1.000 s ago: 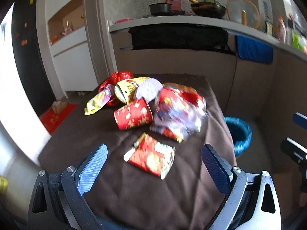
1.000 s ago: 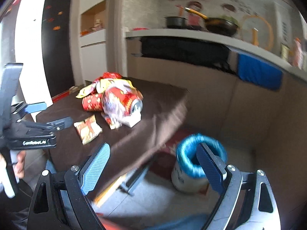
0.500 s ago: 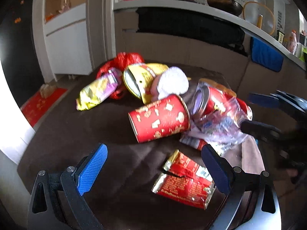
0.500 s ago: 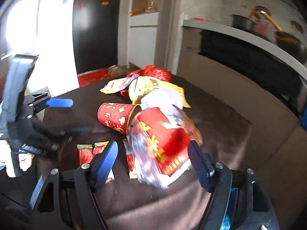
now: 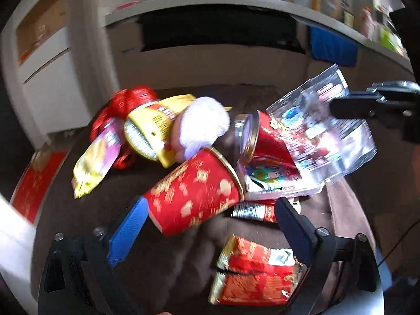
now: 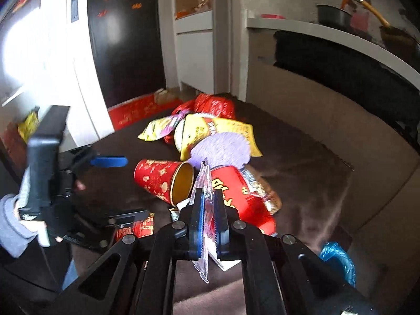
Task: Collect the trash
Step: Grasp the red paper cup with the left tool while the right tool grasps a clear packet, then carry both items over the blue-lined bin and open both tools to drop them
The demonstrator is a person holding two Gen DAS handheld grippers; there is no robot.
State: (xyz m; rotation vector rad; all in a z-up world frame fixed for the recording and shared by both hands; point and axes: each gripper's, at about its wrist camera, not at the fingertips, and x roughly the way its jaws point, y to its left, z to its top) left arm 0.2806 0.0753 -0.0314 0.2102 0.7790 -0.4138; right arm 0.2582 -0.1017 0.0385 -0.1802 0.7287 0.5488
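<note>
A pile of trash lies on a dark brown table (image 5: pixel 162 267). My right gripper (image 6: pixel 208 204) is shut on a clear plastic wrapper (image 6: pixel 203 183), which the left wrist view shows lifted above the pile (image 5: pixel 325 128). My left gripper (image 5: pixel 207 223) is open, its blue fingers either side of a red paper cup (image 5: pixel 194 191) lying on its side; the cup also shows in the right wrist view (image 6: pixel 160 178). A red can (image 5: pixel 265 141), a red foil packet (image 5: pixel 252 275), a yellow tub (image 5: pixel 152 128) and a yellow snack bag (image 5: pixel 97 162) lie around.
A bin with a blue liner (image 6: pixel 338 260) stands on the floor beside the table's right edge. A kitchen counter (image 5: pixel 236 5) with pans runs behind the table. A white cabinet (image 6: pixel 194 52) and a dark door (image 6: pixel 123 39) stand further back.
My right gripper has closed on the clear wrapper and lifted it off the pile. My left gripper has moved in closer to the red paper cup.
</note>
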